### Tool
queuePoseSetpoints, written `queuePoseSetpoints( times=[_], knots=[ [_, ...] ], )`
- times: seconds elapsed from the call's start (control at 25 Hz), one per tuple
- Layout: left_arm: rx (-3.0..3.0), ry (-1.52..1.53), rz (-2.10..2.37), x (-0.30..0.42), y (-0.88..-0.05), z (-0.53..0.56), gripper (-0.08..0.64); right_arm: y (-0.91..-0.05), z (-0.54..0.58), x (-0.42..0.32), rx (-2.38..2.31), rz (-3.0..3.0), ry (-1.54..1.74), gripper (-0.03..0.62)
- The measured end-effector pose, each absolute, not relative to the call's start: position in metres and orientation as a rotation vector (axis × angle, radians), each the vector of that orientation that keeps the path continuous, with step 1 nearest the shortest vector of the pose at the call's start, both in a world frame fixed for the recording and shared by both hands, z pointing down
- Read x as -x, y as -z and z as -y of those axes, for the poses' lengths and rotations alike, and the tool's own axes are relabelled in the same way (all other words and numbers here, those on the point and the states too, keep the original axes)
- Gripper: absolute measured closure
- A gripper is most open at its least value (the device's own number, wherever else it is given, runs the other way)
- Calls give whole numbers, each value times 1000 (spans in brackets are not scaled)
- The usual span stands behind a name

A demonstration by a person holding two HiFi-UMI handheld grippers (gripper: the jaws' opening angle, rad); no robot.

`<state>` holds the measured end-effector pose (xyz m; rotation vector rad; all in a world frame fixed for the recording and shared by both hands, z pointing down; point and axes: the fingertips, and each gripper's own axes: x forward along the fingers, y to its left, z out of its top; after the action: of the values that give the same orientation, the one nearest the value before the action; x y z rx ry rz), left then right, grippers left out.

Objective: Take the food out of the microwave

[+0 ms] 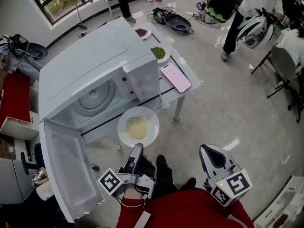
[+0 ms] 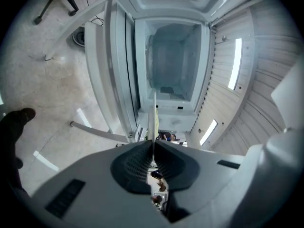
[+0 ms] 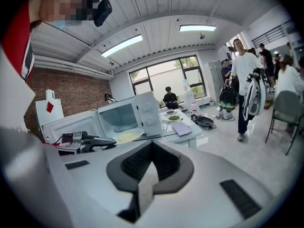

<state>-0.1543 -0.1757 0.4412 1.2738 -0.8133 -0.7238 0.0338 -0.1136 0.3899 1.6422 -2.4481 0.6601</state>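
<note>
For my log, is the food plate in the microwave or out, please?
Out: the plate is in front of the open microwave, gripped by the left hand-held gripper.

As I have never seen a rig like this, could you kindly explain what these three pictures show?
There is no robot here: a person holds a two-jaw tool in each hand. The head view comes from a camera on the person's head, looking down. The other two views come from cameras riding on each tool, looking along its jaws. The left tool is shut on the rim of the noodle plate, in front of the open microwave. The right tool hangs off to the side, jaws together, holding nothing. On the table beside the microwave lie a phone and a plate of greens.
</note>
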Motion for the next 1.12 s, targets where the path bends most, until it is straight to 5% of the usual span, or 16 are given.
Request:
queuePoseSetpoints(
  times=[1.12],
  knots=[
    [-1460,163,279,-105,-440,22,541,-397,-77,-200,-2324,2051,-658,581]
  ],
)
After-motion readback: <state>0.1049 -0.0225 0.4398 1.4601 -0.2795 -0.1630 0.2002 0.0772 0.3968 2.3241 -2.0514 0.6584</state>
